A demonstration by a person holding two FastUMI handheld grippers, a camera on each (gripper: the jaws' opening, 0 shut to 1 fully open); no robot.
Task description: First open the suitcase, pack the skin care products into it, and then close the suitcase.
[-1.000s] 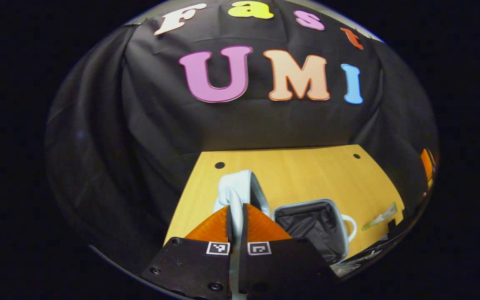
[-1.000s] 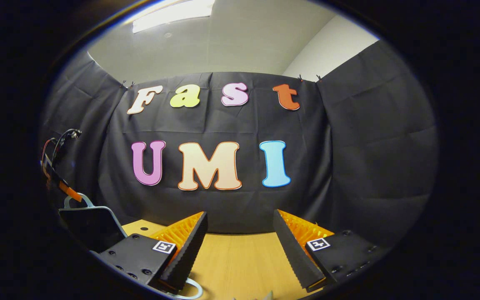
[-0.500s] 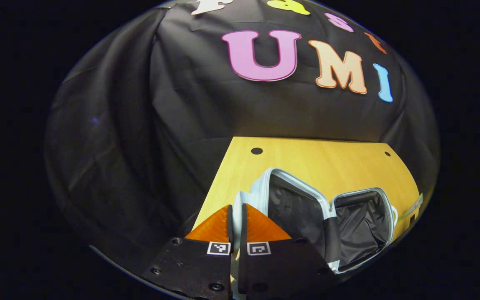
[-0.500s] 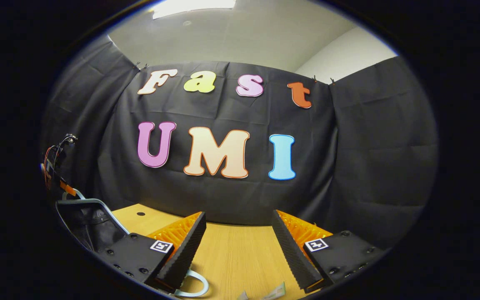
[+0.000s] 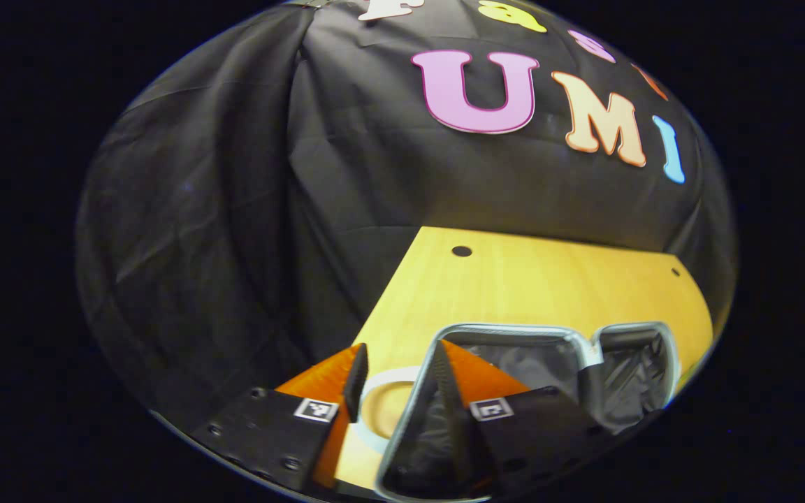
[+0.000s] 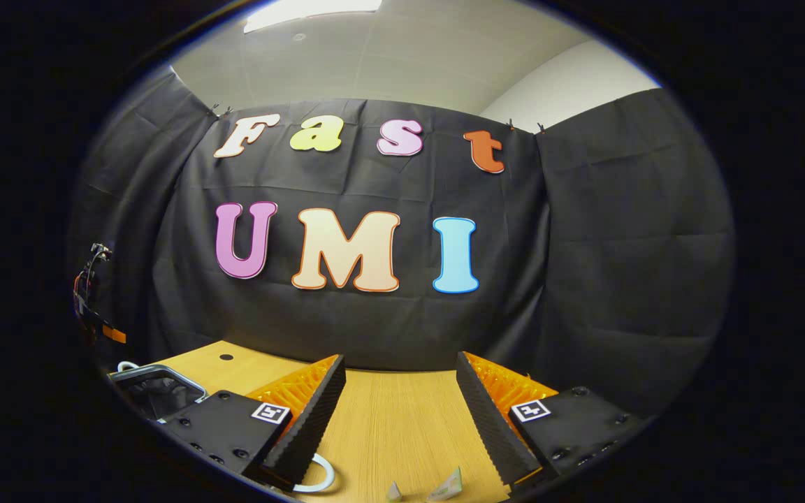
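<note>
Lying wide open on the wooden table (image 5: 528, 279), the suitcase (image 5: 556, 342) shows its two dark-lined halves side by side, their pale rims meeting at a hinge between them. The left gripper (image 5: 397, 370) hangs just over the near corner of the suitcase with its fingers parted and nothing between them but air: one fingertip sits over the bare table beside the suitcase, the other over the lining inside the near half, so the rim passes between them without either pressing on it. A pale looped handle (image 5: 381, 402) sticks out from the suitcase rim onto the table, right under that gap. In the right gripper view the right gripper (image 6: 400, 398) is spread wide and holds nothing, poised above the table well off to the side of the suitcase (image 6: 154, 388), whose rim shows at the far left. Near that gripper's fingers lie a pale loop (image 6: 318, 478) and two small folded packets (image 6: 444, 485), too small to tell what they are.
</note>
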